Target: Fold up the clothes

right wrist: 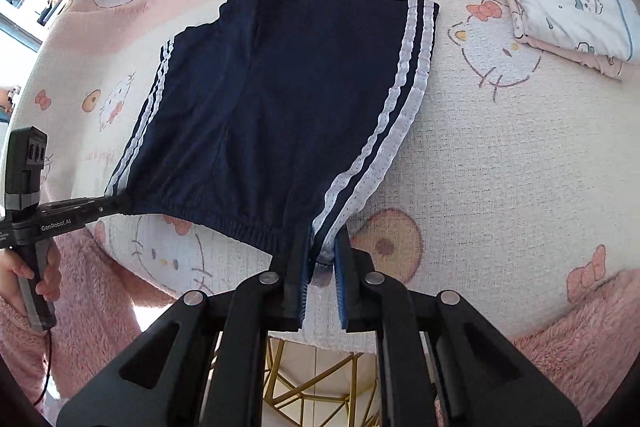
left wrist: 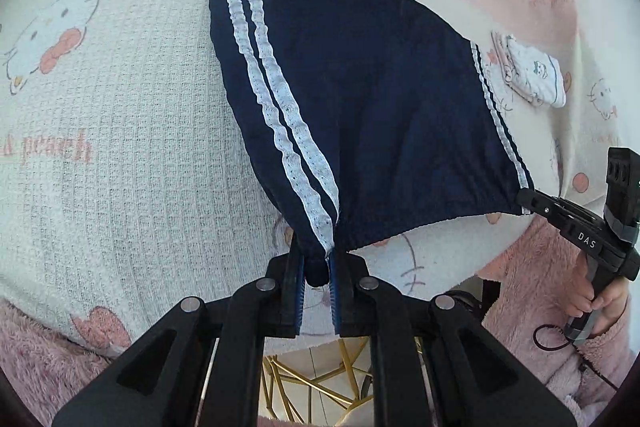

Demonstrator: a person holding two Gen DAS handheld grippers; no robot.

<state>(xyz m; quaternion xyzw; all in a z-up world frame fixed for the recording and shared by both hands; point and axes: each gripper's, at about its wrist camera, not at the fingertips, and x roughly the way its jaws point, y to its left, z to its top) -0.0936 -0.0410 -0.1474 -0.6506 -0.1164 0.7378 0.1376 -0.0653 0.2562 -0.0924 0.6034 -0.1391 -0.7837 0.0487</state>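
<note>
Navy shorts (left wrist: 360,87) with two white side stripes lie spread on a cartoon-cat blanket (left wrist: 120,147), legs pointing away from me. My left gripper (left wrist: 319,255) is shut on the striped left corner of the elastic waistband. My right gripper (right wrist: 323,239) is shut on the opposite striped corner of the shorts (right wrist: 288,99). Each gripper shows in the other's view, the right gripper (left wrist: 524,201) and the left gripper (right wrist: 120,205), both pinching the waistband ends. The waistband hangs slightly lifted between them at the near edge of the blanket (right wrist: 480,167).
A small folded pile of white and pink printed clothes (right wrist: 572,19) lies at the far right, also seen as the folded pile (left wrist: 528,71). Pink fleecy sleeves (right wrist: 100,307) and a hand (left wrist: 600,303) hold the handles. A gold metal frame (right wrist: 320,383) shows below the near edge.
</note>
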